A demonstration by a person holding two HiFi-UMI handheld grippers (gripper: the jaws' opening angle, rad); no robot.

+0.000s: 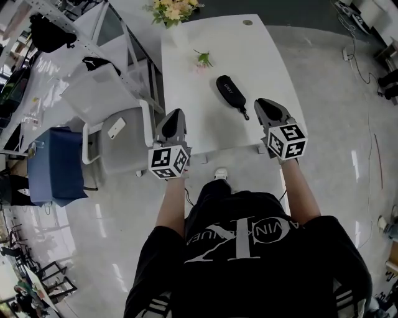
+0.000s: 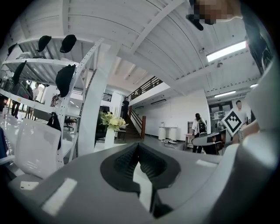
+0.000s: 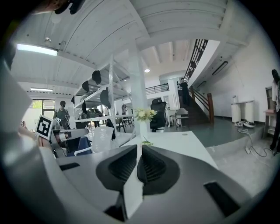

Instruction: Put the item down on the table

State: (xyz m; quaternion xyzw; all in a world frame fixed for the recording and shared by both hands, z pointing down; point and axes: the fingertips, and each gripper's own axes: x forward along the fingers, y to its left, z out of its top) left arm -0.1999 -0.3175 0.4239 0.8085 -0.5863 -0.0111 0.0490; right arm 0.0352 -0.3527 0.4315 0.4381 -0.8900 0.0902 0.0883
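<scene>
Holds left hand-held gripper [image 1: 175, 113] and right hand-held gripper [image 1: 263, 102], jaws together and empty, either side of black case [image 1: 230, 90] lying on counter [image 1: 249, 56].

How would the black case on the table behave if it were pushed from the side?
The black case lies flat and long on the smooth table, so it would probably slide or turn, not roll or tip. Its even, rounded shape suggests a fairly stiff shell.

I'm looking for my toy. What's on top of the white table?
A black case, a loose flower and a bouquet. The left gripper and right gripper cover bits of the table edge.
</scene>
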